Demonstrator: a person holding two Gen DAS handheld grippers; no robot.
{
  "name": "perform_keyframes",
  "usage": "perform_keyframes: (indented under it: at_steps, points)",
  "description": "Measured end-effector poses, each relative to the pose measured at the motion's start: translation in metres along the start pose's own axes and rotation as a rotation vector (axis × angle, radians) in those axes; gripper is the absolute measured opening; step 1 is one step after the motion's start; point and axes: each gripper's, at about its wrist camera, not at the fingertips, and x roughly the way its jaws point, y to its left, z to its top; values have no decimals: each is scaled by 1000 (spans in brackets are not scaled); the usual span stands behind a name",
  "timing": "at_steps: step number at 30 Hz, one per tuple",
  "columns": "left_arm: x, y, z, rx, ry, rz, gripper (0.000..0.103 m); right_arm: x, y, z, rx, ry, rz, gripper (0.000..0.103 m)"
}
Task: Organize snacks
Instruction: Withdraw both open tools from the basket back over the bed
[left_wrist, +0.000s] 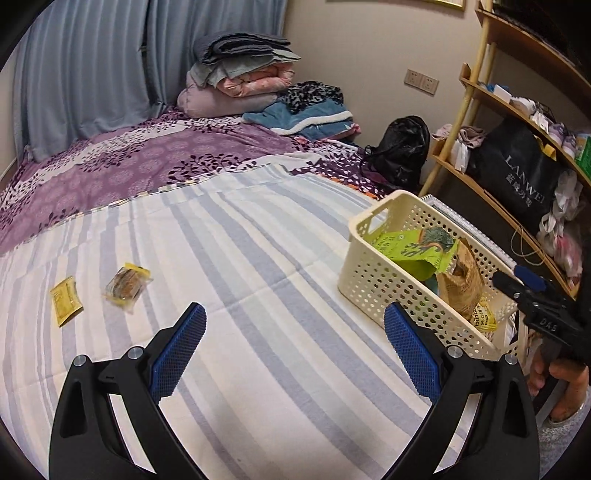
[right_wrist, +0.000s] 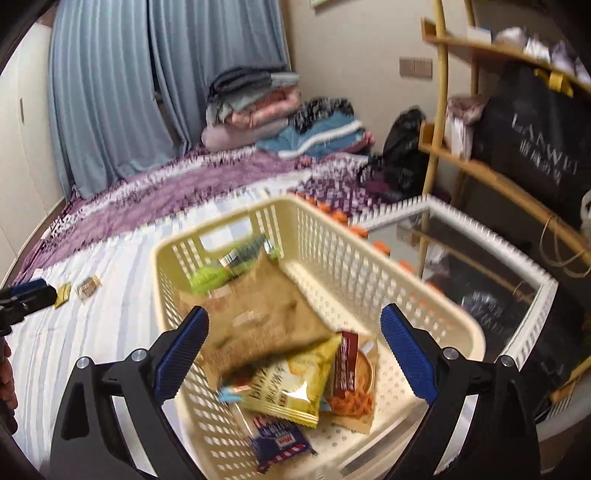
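Note:
A cream perforated basket (left_wrist: 369, 284) stands on the striped bedsheet at the right. It holds a green bag (left_wrist: 417, 251), a brown bag (left_wrist: 463, 284) and a small yellow packet (left_wrist: 484, 317). My left gripper (left_wrist: 295, 317) hangs open over bare sheet, left of the basket. Two loose snacks lie further left: a yellow packet (left_wrist: 65, 301) and a clear biscuit packet (left_wrist: 127, 286). My right gripper (right_wrist: 295, 317) is open above the basket (right_wrist: 369, 258). The blurred brown bag (right_wrist: 258, 317) lies below its jaws, not pressed by the pads. Under it are a yellow chip bag (right_wrist: 295, 387), a red packet (right_wrist: 351, 384) and a blue packet (right_wrist: 280, 439).
Folded blankets (left_wrist: 240, 77) are piled at the bed's far end, with a black bag (left_wrist: 402, 147) beside them. A wooden shelf (left_wrist: 491, 206) with a black shopping bag (left_wrist: 517, 177) stands right of the bed. A white-framed mirror (right_wrist: 461, 266) lies behind the basket.

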Motion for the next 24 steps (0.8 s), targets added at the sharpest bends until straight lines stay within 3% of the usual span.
perform_keyframes:
  at_steps: [10,17,24]
  points:
    - [-18,53,-5,-103,-26,61,98,-16,46,12,-11,-90,120,93]
    - [-32,96,-13,-165,-38,161,98,-8,87,7,-59,-76,209,94]
    - [-39,135,-25,-238,-37,201,98,2,121,-2,-116,-33,273,94]
